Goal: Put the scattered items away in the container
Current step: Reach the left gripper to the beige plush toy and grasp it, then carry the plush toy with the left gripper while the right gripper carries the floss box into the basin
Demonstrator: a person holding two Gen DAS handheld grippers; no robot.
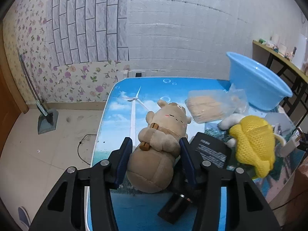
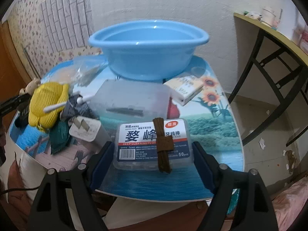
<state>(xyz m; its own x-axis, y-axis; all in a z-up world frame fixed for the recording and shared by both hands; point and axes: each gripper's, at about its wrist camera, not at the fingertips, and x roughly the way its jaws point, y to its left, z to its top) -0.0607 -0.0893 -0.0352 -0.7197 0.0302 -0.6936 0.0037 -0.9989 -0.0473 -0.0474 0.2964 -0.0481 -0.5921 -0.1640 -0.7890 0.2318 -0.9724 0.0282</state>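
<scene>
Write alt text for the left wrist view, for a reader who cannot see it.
The left gripper has its open jaws on either side of a beige plush toy lying on a table with a sky-and-windmill print. To the right lie a yellow mesh item and a clear bag, with a blue basin behind them.

- A white textured wall [image 1: 182, 28] is seen ahead of the tool.
- Floral wallpaper [image 1: 25, 44] and grey brick-pattern panels [image 1: 86, 28] lie left.
- Pale floor tiles [image 1: 48, 144] are seen below-left.
- A black-framed shelf [image 2: 269, 44] stands right.
</scene>
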